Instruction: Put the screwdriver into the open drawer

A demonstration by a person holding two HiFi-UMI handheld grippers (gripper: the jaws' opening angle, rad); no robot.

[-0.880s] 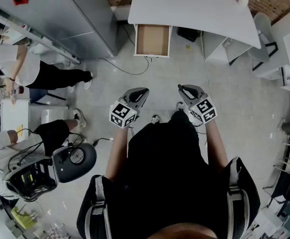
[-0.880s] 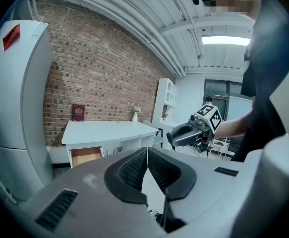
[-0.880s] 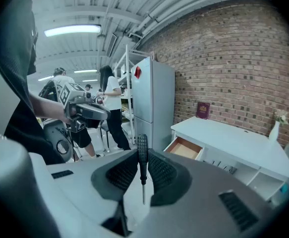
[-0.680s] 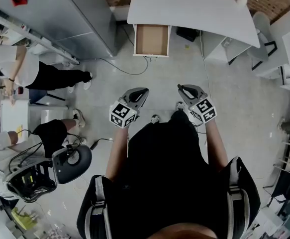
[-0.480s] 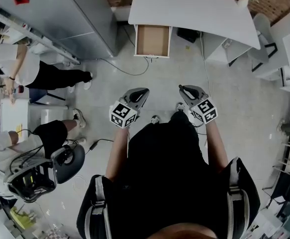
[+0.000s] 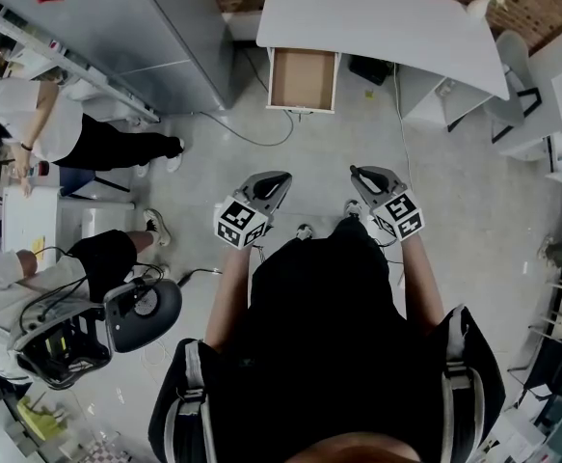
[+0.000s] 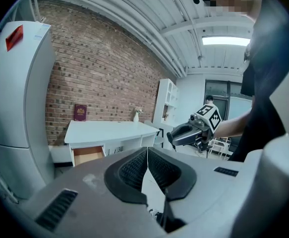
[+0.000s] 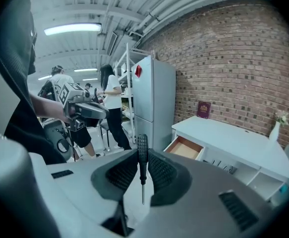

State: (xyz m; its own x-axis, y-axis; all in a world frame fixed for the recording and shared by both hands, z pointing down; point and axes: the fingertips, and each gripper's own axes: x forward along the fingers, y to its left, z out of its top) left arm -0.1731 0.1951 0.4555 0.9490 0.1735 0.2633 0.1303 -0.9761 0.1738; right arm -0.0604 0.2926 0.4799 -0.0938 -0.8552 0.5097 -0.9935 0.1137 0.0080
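Observation:
A black-handled screwdriver [image 8: 142, 145] stands upright between the pads of my right gripper [image 8: 143, 158], thin shaft pointing down; the gripper is shut on it. My left gripper [image 7: 147, 155] is shut with nothing between its pads. In the head view the left gripper [image 6: 277, 179] and the right gripper [image 6: 357, 172] are held side by side in front of the person's body, above the floor. The open drawer [image 6: 303, 78], wooden inside and empty, sticks out of the white desk [image 6: 387, 17] some way ahead. It also shows as the drawer [image 8: 185, 148] and the drawer [image 7: 87, 155].
A tall grey fridge [image 6: 155, 27] stands left of the desk. People [image 6: 44, 128] and an office chair [image 6: 141, 312] are at the left. A cable [image 6: 252, 135] trails on the floor below the drawer. White shelving [image 6: 536, 114] stands at the right.
The desk and drawer sit slightly further right in the head view. The office chair at the left has swivelled a little. Both grippers hold about the same pose.

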